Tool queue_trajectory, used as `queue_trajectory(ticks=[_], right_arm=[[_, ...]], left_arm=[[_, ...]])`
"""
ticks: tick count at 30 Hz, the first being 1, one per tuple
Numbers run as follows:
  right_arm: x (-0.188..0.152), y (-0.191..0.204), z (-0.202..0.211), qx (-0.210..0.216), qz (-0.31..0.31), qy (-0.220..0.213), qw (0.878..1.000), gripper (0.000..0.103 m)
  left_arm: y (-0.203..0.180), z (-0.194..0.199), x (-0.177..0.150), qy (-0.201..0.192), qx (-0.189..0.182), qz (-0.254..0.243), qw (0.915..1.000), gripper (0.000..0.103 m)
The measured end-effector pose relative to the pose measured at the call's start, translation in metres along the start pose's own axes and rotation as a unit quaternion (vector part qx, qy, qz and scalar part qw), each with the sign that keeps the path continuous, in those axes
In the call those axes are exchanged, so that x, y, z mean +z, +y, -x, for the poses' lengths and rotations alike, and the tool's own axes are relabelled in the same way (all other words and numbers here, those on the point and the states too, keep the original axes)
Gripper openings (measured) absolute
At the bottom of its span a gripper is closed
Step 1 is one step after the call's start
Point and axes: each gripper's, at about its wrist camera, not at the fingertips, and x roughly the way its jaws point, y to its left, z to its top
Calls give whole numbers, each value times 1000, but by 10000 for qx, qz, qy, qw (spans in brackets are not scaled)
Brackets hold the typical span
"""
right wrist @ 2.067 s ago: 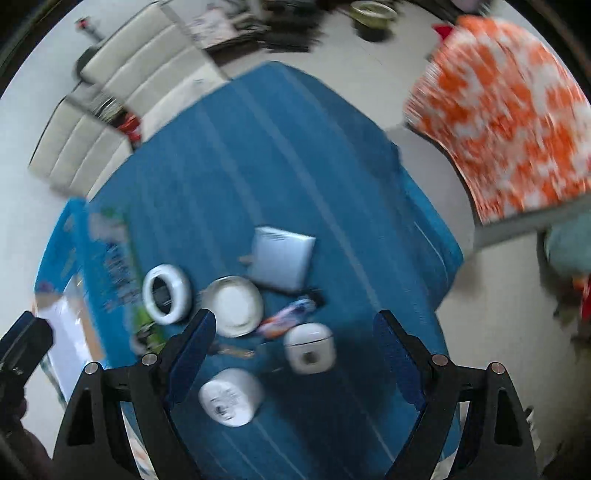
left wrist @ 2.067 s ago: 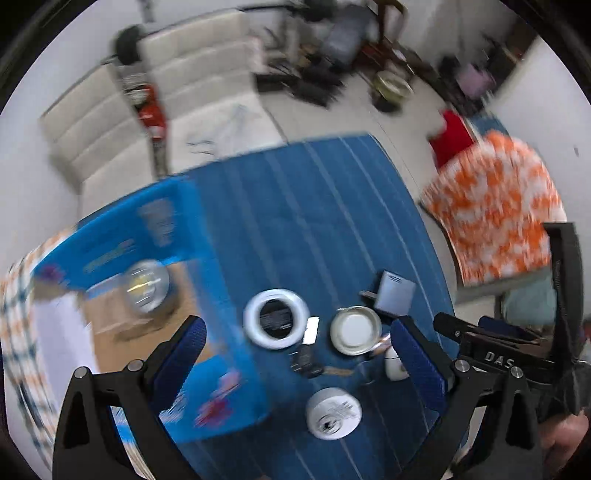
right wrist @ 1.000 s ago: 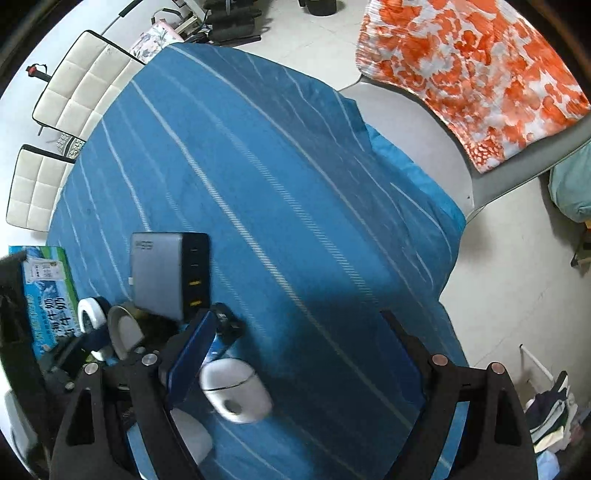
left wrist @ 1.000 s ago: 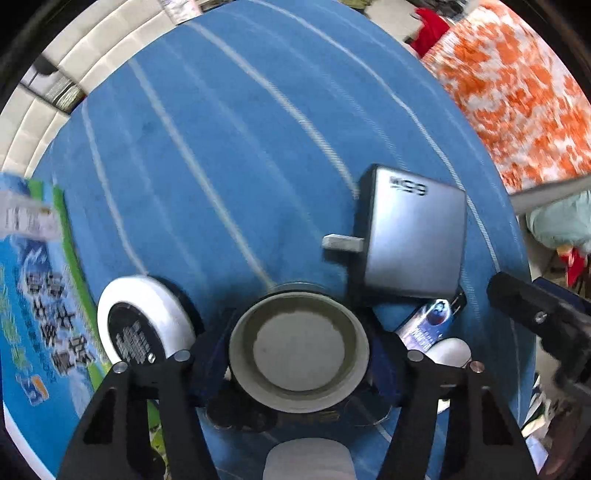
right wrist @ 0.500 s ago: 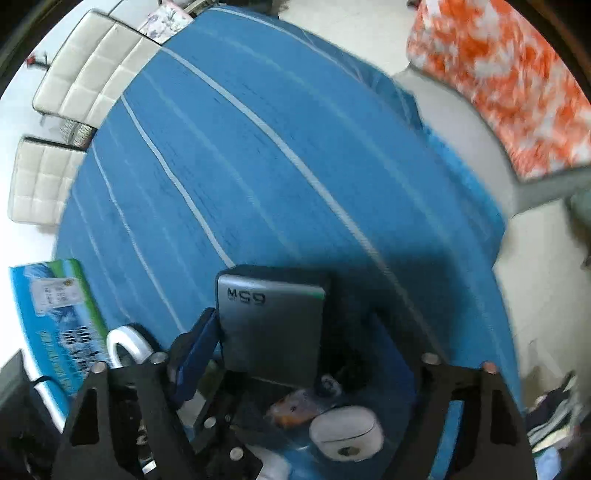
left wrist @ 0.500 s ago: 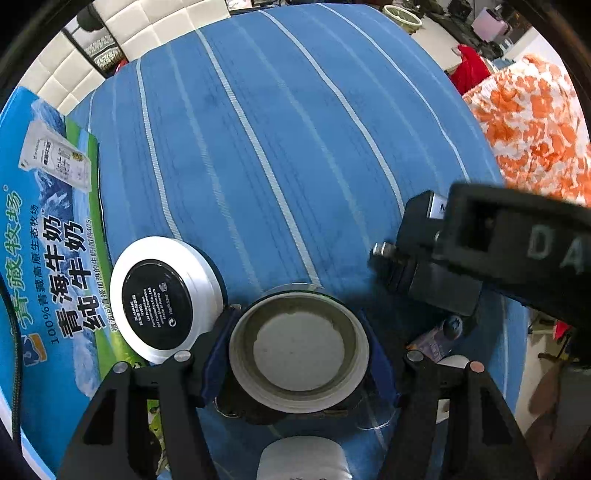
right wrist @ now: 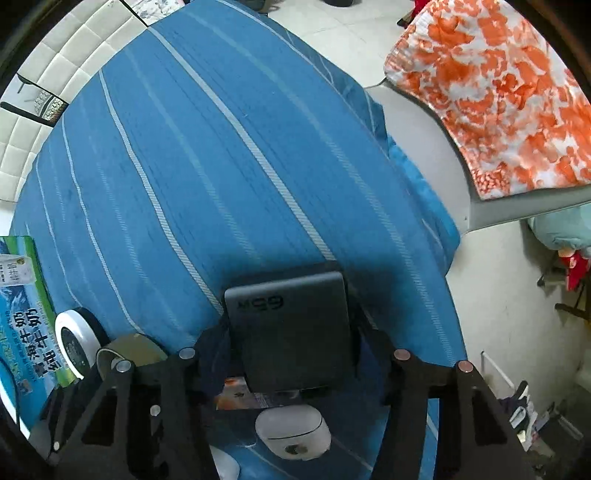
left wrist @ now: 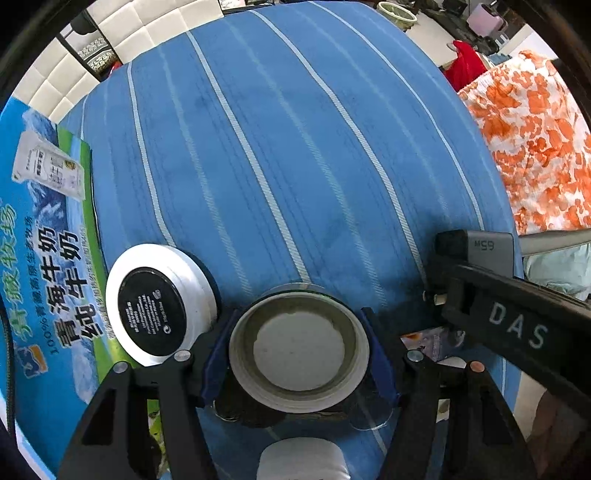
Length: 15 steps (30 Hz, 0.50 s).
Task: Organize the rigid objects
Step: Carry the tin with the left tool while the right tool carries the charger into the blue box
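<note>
Blue striped tablecloth (right wrist: 229,155), white tufted seats (right wrist: 55,81), orange floral fabric (right wrist: 498,92), tiled floor (right wrist: 351,33)

Tablecloth (left wrist: 295,147): blue with pale stripes. Round lid (left wrist: 299,350): white rim, grey-green inside; adjacent disc (left wrist: 159,306): white with black centre. Charger block (right wrist: 288,328): dark grey; draped fabric (right wrist: 498,92): orange-and-white blotches.

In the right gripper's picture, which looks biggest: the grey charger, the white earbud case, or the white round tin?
1. Grey charger, though it sits nearest the camera.
2. White earbud case.
3. White round tin, smallest, partly hidden and farther off, so that is unsure.
</note>
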Motion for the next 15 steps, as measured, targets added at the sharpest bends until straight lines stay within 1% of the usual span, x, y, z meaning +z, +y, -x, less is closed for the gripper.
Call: queue_trajectory(ticks=[6,12,13,14,15], right_arm=[[-5,-13,2,183,-73,12,9998,58],[-15,-12,18,141,40,-171,9997,58],[-16,-12,21,140,46,-192,9997,58],[-17,-13,24,154,43,-222,9996,58],[-18,-14,28,165,52,-250,9995,58]], left_arm=[[1,19,0,-199,18,-91,9998,62],[2,44,-3,-451,34,-204,9988,62],[4,48,-3,-473,-5,-188,9987,62],[4,52,-2,-380,-14,-260,9989,62],[5,57,-2,-387,-69,-230,9990,62]])
